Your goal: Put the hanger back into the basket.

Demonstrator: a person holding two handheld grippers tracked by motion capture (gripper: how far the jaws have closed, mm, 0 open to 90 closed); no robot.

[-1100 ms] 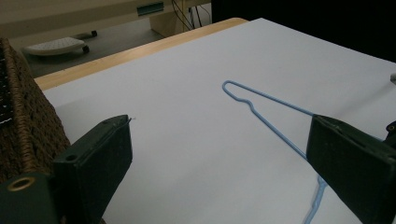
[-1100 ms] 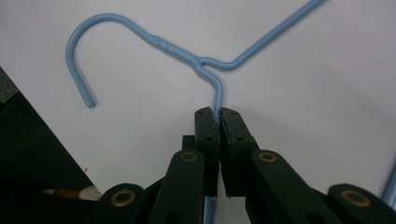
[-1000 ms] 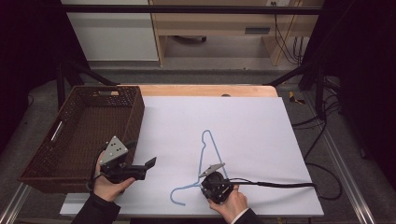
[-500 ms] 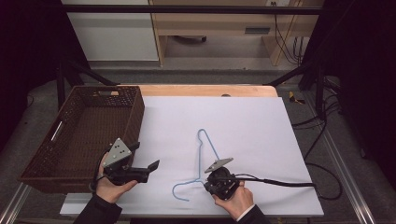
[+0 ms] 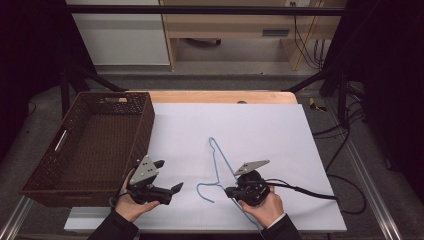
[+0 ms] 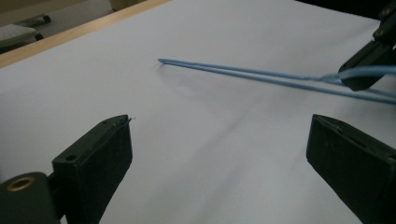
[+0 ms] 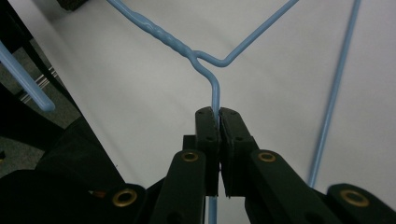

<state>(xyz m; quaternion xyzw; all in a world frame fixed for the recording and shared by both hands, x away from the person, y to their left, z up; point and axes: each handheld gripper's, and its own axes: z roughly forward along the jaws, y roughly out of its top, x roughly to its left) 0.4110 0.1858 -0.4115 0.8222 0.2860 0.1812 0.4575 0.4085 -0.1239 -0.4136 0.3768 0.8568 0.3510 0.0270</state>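
White table (image 5: 280, 130), wicker basket (image 5: 90, 145) at left, dark room beyond. Blue wire hanger (image 5: 218, 165) near the front edge, long axis running away from the person, far tip toward the back, hook curling left toward the left gripper (image 5: 170, 191). Right gripper (image 5: 229, 190) clamped tight on the wire just below the twisted neck. Left jaws wide, holding nothing. Likely mid-grasp, a lift or handover in hand. Next: probably closing the left jaws on the hook or moving toward the basket.

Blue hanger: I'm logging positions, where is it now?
In the high view the blue hanger lies on the white sheet, front centre, right of the basket, its wire clamped in the right tool.
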